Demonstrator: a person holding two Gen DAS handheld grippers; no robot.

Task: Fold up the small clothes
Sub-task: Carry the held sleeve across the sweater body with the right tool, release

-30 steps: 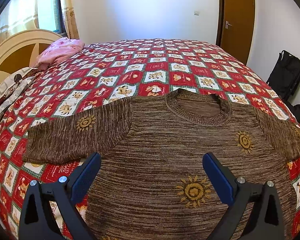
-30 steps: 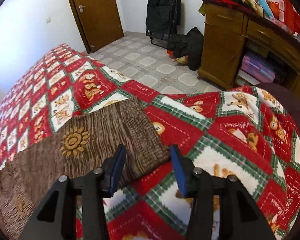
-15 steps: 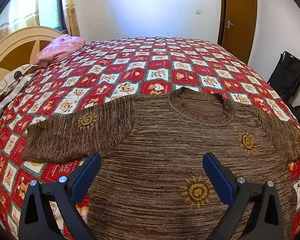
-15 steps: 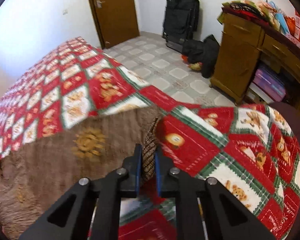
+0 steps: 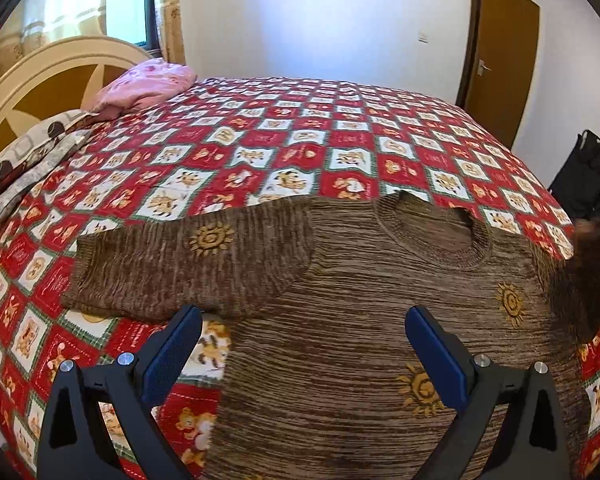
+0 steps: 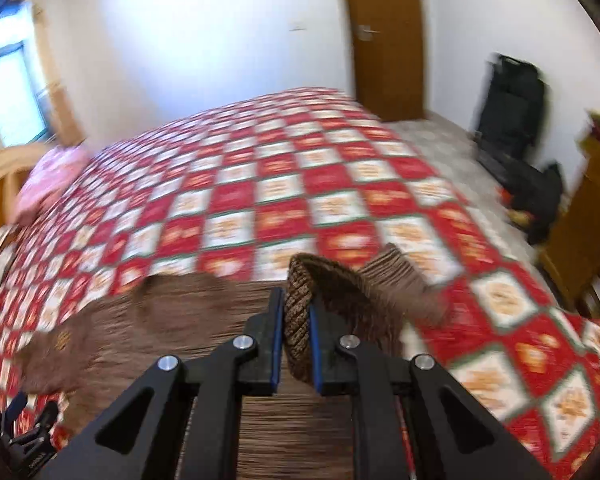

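A brown knitted sweater point(image 5: 340, 320) with yellow sun motifs lies flat on the red-and-white patchwork bedspread point(image 5: 300, 140), collar away from me. My left gripper point(image 5: 300, 340) hovers open over its lower body, its blue pads wide apart with nothing between them. My right gripper point(image 6: 296, 320) is shut on the ribbed cuff of the sweater's right sleeve point(image 6: 300, 304), which is lifted off the bed and carried over the sweater's body point(image 6: 220, 320). In the left wrist view that raised sleeve point(image 5: 580, 280) stands up blurred at the right edge.
A pink bundle point(image 5: 148, 84) and a patterned pillow point(image 5: 32, 156) lie by the cream headboard point(image 5: 60, 64) at the far left. A brown door point(image 6: 384, 32), a black bag point(image 6: 512, 92) on the tiled floor and a wooden cabinet point(image 6: 580, 220) stand to the right of the bed.
My right gripper shut on the right sleeve's cuff, lifted it and swung left over the sweater, rolling as it went. The left gripper drifted a little and stayed open.
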